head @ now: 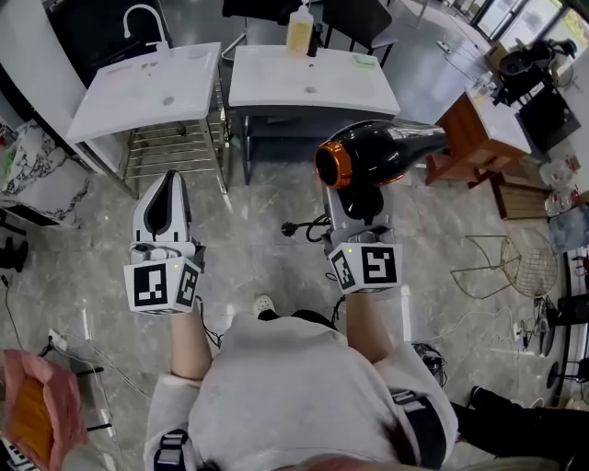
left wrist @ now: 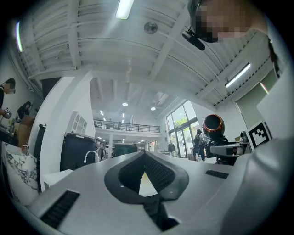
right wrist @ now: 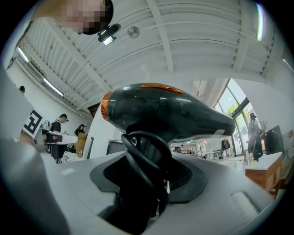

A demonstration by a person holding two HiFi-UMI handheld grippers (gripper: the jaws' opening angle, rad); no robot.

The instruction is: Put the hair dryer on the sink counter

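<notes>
Right gripper view alone shows right gripper (right wrist: 154, 182) clamping the hair dryer (right wrist: 171, 112) handle; left gripper (left wrist: 145, 158) closed, empty.

Two sink counters stand side by side ahead: left counter (head: 147, 87), right counter (head: 313, 85). Bottle (head: 299, 28) on right counter's back edge. Dryer (head: 382, 152) in right gripper (head: 361, 198), over the floor before right counter. Left gripper (head: 166, 198) to its left. Table (head: 469, 129) further right.

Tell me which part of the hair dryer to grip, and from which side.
Grip the handle from below, as the right gripper does. It is the narrow part hanging under the hair dryer, whose wide, round barrel lies roughly level.
</notes>
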